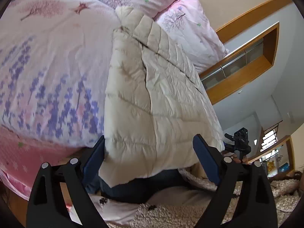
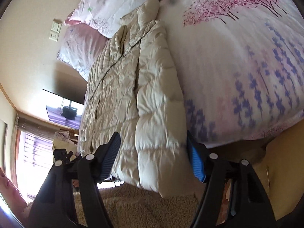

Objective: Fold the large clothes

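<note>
A cream quilted puffer coat [image 1: 161,87] lies lengthwise on a bed, its sides folded in over the middle and its bottom hem hanging over the bed's near edge. My left gripper [image 1: 152,152] is open, its blue-padded fingers either side of the hem's left part. In the right wrist view the coat [image 2: 136,87] runs away from me toward the pillows. My right gripper [image 2: 153,152] is open, its fingers straddling the hem's right part. Neither gripper pinches the fabric. The right gripper also shows in the left wrist view [image 1: 238,142] beyond the coat's edge.
The bed carries a pink and white duvet with purple flowers [image 1: 47,66] and pillows [image 1: 186,28] at the head. A wooden headboard shelf [image 1: 247,62] stands beside it. My fleece-clad body [image 2: 142,209] is just below the grippers. A window [image 2: 34,148] is at left.
</note>
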A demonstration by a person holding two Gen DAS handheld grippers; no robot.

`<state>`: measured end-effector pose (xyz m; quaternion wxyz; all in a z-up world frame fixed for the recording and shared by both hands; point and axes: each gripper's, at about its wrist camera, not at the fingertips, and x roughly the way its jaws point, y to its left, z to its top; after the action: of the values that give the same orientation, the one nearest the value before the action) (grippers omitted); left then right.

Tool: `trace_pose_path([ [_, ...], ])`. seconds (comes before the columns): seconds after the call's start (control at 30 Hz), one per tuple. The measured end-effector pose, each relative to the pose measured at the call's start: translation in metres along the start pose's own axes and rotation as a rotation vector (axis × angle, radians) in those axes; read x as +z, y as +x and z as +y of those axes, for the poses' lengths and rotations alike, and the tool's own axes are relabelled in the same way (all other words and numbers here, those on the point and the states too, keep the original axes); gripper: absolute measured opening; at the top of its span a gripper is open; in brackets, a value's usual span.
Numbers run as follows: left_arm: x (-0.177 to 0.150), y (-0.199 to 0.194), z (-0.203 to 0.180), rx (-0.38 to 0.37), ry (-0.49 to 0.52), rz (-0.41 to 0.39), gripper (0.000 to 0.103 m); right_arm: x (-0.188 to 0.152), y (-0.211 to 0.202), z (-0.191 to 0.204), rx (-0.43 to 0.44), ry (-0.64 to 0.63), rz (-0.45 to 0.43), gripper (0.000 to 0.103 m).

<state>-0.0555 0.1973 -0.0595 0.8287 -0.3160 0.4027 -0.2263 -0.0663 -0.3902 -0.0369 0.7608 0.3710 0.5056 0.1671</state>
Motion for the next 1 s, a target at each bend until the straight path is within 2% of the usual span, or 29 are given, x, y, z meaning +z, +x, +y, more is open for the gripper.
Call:
trace_pose_path([
  [0.1,-0.007,0.010,0.005,0.027,-0.024,0.055,0.091,-0.007,0.009,0.000,-0.039,0.005,0.054,0.069],
  [0.17,-0.010,0.020,0.009,0.028,-0.046,0.075,0.090,-0.009,0.016,-0.001,-0.017,0.002,0.077,0.065],
  [0.23,-0.011,0.026,0.013,0.002,-0.068,0.079,0.089,-0.010,0.023,0.002,0.001,-0.003,0.095,0.052],
  [0.37,-0.013,0.034,0.017,-0.037,-0.099,0.093,0.081,-0.013,0.030,0.004,0.021,-0.014,0.122,0.043],
  [0.43,-0.015,0.036,0.020,-0.053,-0.115,0.093,0.073,-0.014,0.029,0.005,0.039,-0.018,0.121,0.033],
  [0.47,-0.015,0.037,0.022,-0.061,-0.127,0.094,0.065,-0.015,0.028,0.006,0.044,-0.025,0.121,0.030],
  [0.5,-0.016,0.037,0.024,-0.069,-0.136,0.097,0.052,-0.017,0.028,0.009,0.045,-0.036,0.124,0.025],
  [0.6,-0.019,0.034,0.027,-0.083,-0.160,0.097,0.031,-0.020,0.027,0.025,0.052,-0.079,0.126,0.018],
  [0.63,-0.019,0.032,0.027,-0.086,-0.163,0.095,0.029,-0.021,0.026,0.032,0.054,-0.098,0.124,0.016],
  [0.7,-0.019,0.024,0.025,-0.094,-0.161,0.079,0.022,-0.018,0.024,0.044,0.055,-0.123,0.116,0.015],
  [0.83,-0.013,0.006,0.015,-0.102,-0.135,0.031,0.016,-0.012,0.013,0.069,0.076,-0.183,0.070,0.012],
  [1.0,0.003,-0.012,0.000,-0.101,-0.071,-0.098,0.013,-0.002,-0.001,0.095,0.110,-0.234,-0.051,0.011],
])
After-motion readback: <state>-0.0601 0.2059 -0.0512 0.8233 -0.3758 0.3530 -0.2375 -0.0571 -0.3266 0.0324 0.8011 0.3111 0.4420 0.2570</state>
